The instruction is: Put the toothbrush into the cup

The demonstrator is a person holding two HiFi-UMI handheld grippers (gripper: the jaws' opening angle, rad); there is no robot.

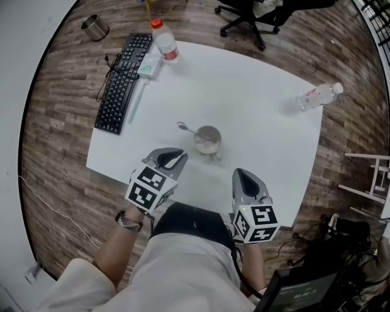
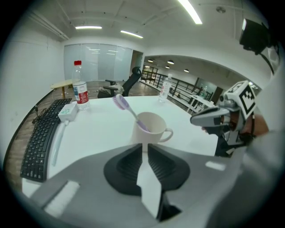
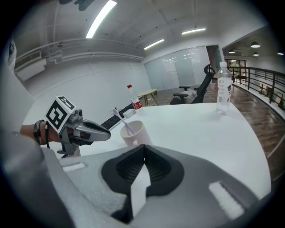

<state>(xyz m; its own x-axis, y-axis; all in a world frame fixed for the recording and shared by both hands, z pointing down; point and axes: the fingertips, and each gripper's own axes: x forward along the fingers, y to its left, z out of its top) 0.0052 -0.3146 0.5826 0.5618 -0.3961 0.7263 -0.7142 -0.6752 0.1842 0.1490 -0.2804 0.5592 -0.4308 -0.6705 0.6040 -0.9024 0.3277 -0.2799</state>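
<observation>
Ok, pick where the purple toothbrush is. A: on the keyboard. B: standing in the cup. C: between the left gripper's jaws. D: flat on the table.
B: the toothbrush leans inside the cup, its head sticking out above the rim.

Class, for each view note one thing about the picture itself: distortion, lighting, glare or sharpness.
Head view: fisheye, floor planks curve round the table; even light, faint shadows. Left gripper view: ceiling lights glare; cup sharp; round border. Right gripper view: same round border; light strip blown out.
</observation>
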